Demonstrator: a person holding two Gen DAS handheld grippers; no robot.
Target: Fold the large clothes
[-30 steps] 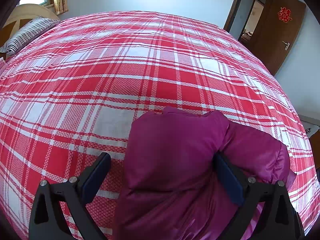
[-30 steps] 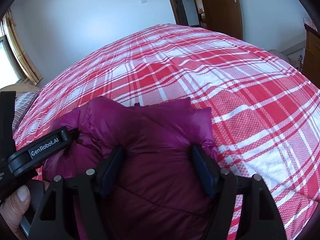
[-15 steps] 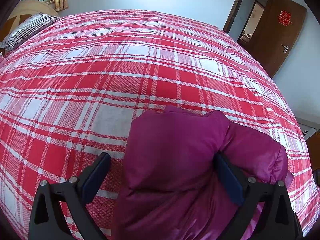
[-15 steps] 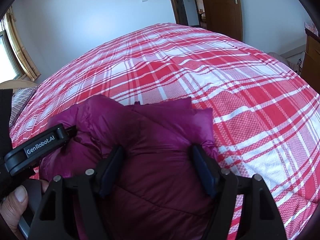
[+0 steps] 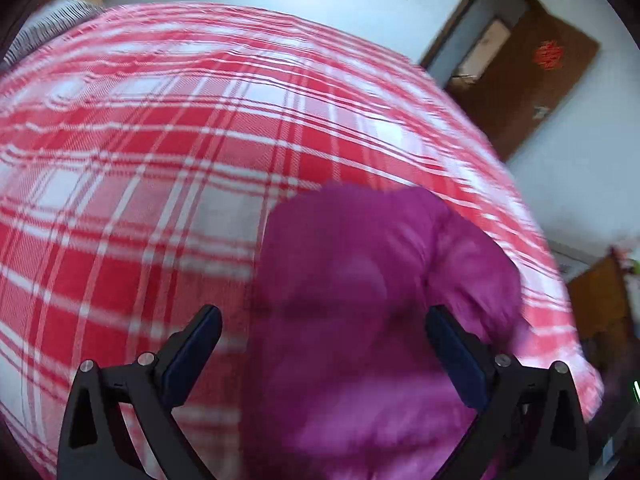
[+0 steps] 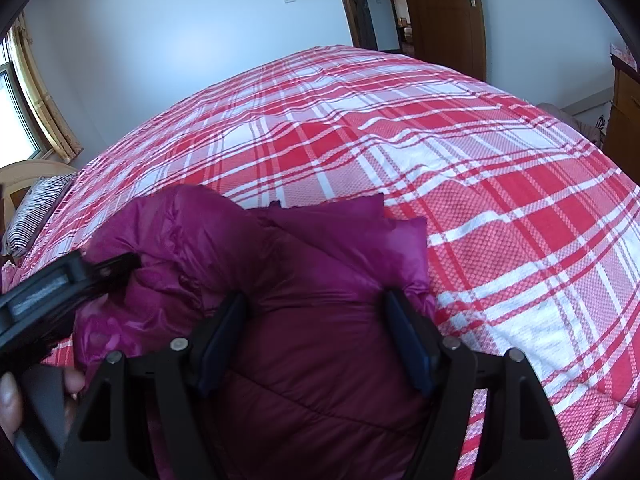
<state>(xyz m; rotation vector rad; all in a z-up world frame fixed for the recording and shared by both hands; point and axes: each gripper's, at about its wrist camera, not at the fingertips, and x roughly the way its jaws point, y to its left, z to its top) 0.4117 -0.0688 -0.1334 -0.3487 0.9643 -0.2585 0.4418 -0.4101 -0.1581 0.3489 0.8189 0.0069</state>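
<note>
The jacket (image 6: pixel 320 288) lies folded into a puffy bundle on the bed (image 6: pixel 500 200). The right gripper (image 6: pixel 314 340) straddles the bundle, jaws spread, pads touching the fabric on both sides without clamping. The left gripper (image 5: pixel 324 344) is released, jaws wide; its view is blurred. Judged step: final compaction of the fold. The next move calls for pressing the bundle flat, or clearing both grippers.
</note>
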